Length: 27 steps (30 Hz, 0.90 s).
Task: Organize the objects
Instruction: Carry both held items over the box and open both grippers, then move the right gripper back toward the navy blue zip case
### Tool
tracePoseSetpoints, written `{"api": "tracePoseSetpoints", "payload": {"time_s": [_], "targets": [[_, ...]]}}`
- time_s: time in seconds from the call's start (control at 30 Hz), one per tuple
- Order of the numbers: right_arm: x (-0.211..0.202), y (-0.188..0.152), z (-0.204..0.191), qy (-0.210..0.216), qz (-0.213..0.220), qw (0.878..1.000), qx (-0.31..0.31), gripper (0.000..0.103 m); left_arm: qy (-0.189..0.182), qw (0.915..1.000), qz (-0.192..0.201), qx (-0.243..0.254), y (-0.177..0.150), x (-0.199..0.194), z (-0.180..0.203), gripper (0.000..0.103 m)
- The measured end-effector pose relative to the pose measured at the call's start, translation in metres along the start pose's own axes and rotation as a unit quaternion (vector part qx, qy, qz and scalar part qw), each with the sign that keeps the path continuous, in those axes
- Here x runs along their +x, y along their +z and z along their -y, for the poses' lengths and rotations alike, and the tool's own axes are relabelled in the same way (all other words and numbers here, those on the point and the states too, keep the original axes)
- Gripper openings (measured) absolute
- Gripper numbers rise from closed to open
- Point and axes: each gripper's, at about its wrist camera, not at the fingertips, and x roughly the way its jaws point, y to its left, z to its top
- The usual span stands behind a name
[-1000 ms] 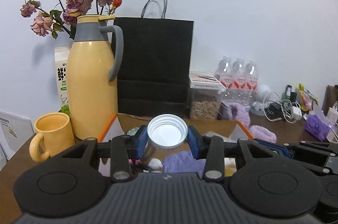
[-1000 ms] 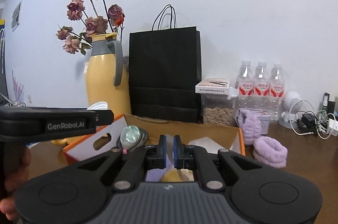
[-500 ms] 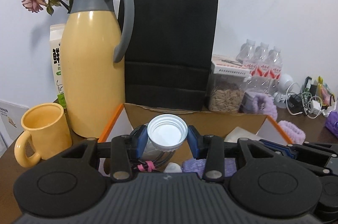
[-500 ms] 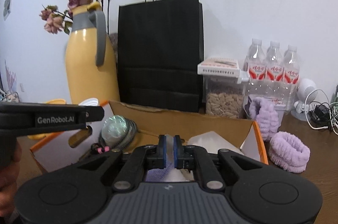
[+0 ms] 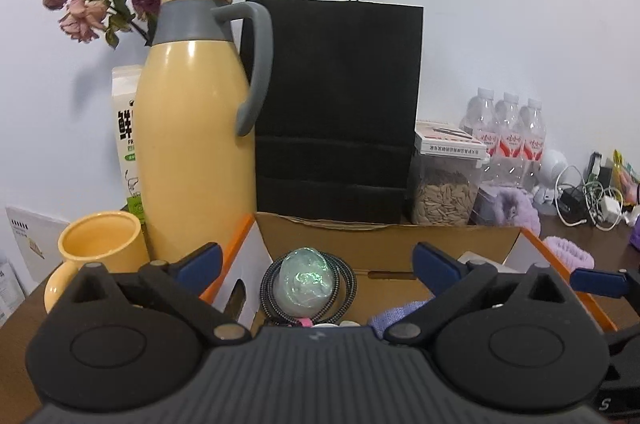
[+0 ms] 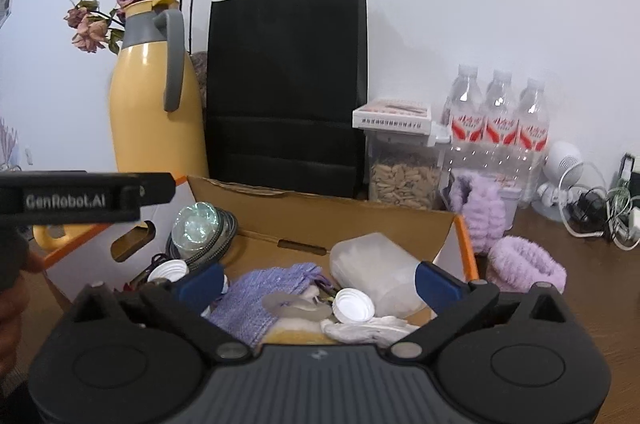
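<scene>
An open cardboard box (image 5: 384, 244) (image 6: 360, 220) with orange edges sits in front of both grippers. My left gripper (image 5: 316, 260) is open and empty above the box's left part. Below it lie a coiled cable with a shiny ball (image 5: 308, 280). My right gripper (image 6: 318, 282) is open and empty over the box. In the right wrist view the box holds a white lid (image 6: 354, 306), a second white lid (image 6: 168, 270), a purple knitted pouch (image 6: 260, 296), a clear plastic tub (image 6: 376, 268) and the shiny ball (image 6: 198, 224).
A yellow thermos jug (image 5: 192, 152), yellow mug (image 5: 96, 252), black paper bag (image 5: 336, 112), seed jar (image 5: 444, 184), water bottles (image 6: 496, 128) and dried roses stand behind the box. Purple scrunchies (image 6: 524, 268) and cables (image 6: 592, 208) lie on the right.
My left gripper opened and let go of the white lid, which is now in the box. My right gripper opened from shut. Both moved closer over the box.
</scene>
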Motion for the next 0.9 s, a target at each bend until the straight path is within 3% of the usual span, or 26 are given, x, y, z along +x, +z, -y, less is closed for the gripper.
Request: {"api": "tracePoseSetpoints", "payload": {"time_s": [0.5, 0.9], "targets": [[-0.023, -0.007, -0.003, -0.007, 0.006, 1.0, -0.007, 0.103, -0.004, 1.0, -0.002, -0.007, -0.005, -0.025, -0.006, 0.103], [-0.066, -0.024, -0.017, 0.005, -0.001, 0.999, -0.035, 0.103, 0.004, 1.0, -0.006, -0.004, -0.018, -0.082, -0.021, 0.103]]}}
